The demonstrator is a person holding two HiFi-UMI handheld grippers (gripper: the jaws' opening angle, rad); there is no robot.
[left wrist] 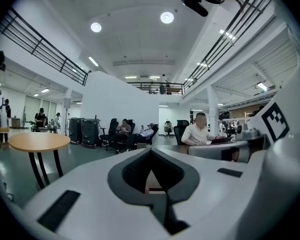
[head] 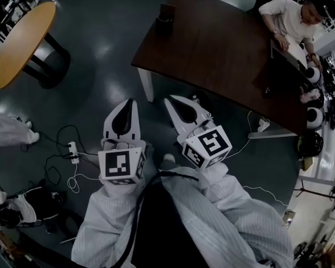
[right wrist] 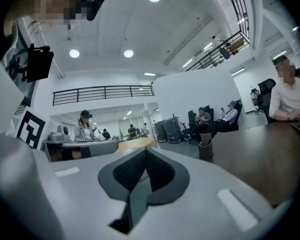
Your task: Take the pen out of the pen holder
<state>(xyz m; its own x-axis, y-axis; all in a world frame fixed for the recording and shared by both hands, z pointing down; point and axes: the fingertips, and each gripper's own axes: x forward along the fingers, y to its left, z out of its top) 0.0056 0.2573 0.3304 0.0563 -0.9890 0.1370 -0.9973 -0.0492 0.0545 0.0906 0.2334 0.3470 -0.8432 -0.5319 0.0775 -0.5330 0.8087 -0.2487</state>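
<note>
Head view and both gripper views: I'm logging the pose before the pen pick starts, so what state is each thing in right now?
left hand-held gripper: shut, nothing between its jaws.
right hand-held gripper: shut, nothing between its jaws.
pen holder: upright on the far corner of the dark table, untouched; contents too small to tell.

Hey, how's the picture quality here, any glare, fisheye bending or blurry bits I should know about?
Head view: strong fisheye, the dark table looks bowed; pale light reflections on the floor. Left gripper view: ceiling lights blow out white, railings curve. Right gripper view: same bending, dark corners, pen holder small but sharp, mosaic patch top left.
</note>
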